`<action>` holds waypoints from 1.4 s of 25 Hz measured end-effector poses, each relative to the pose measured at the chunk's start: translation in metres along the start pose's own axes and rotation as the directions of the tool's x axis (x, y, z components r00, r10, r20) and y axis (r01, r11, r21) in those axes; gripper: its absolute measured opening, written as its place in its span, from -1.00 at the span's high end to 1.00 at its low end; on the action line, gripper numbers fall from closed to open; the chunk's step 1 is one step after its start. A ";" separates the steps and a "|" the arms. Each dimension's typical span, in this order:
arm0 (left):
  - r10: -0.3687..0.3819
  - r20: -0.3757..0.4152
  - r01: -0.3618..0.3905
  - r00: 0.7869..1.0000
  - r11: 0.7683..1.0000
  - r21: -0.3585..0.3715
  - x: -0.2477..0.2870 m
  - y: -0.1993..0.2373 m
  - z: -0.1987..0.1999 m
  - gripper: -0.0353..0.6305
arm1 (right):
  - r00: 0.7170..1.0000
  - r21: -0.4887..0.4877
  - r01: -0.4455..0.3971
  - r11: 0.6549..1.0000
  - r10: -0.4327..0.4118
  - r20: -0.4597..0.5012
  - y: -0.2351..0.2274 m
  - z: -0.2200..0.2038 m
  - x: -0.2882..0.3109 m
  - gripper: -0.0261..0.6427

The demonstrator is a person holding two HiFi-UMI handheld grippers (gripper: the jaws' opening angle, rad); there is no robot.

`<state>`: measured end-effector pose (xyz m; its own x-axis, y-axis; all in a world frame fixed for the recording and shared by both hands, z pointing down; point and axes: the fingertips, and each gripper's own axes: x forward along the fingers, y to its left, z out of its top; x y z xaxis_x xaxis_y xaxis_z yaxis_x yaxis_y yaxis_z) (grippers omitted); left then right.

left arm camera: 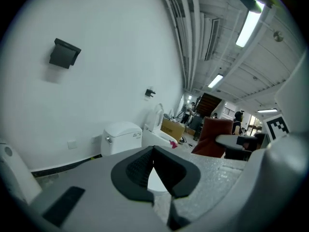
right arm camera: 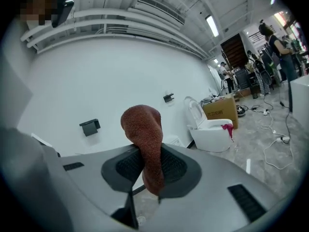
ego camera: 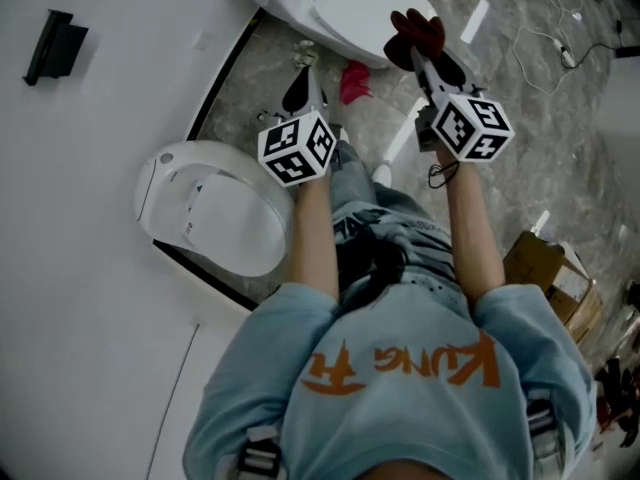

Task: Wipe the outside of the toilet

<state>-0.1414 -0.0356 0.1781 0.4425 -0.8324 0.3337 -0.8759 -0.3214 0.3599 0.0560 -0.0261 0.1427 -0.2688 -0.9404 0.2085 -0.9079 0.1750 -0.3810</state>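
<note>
1. Clamped on cloth (right arm camera: 142, 124) at right gripper (right arm camera: 149, 173): bunched fold standing above the pads, tail hanging below them.
2. Pressed together at the tips at left gripper (left arm camera: 153, 151), with nothing between.
3. Held forward side by side in head view, well apart, cloth seen against the right edge of far toilet (ego camera: 350, 3); touching or not, cannot tell.
4. Near toilet (ego camera: 215, 213) at lower left, backed against wall (ego camera: 80, 348), rim just beside the left forearm (ego camera: 312, 238).
5. Between the two toilets, only a narrow strip of floor (ego camera: 560, 168), taken up by the person's legs (ego camera: 375, 218); pink rag (ego camera: 355, 80) just beside far toilet's near edge.
6. Right of far toilet, wider open floor, crossed by cables (ego camera: 545, 48).
7. Box (ego camera: 545, 268) near the right elbow, closing that side.
8. Black holder (ego camera: 55, 43) on wall, well apart from both toilets.
</note>
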 end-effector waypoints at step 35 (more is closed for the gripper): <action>0.066 -0.339 -0.079 0.939 0.997 -0.023 0.163 0.150 -0.225 0.91 | 0.923 -0.140 -0.047 0.989 -0.010 -0.384 -0.061 -0.313 0.177 0.67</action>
<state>-0.1579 -0.1180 0.4824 0.4223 -0.6497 0.6321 -0.9034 -0.2447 0.3520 -0.0367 -0.1120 0.4844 -0.3621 -0.7583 0.5420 -0.9304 0.2582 -0.2603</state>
